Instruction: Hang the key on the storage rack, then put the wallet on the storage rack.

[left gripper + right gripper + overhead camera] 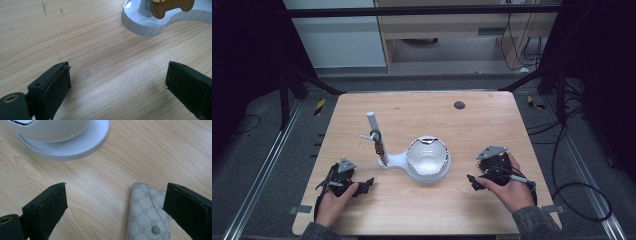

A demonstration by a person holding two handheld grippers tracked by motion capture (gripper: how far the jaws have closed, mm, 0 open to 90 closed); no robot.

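My left gripper (pixel 368 185) rests at seven o'clock on the table (pixel 482 120), jaws wide apart over bare wood. My right gripper (pixel 472 182), at four o'clock, stands open over the grey patterned pouch (pixel 146 217), just beside the white stand (pixel 399 161).

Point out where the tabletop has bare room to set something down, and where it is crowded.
Bare wood spans the far half of the table, past the dark round spot, and the near edge between both hands. The middle is crowded: white stand, its post, bowl. A patterned pouch lies by the right hand-held gripper.
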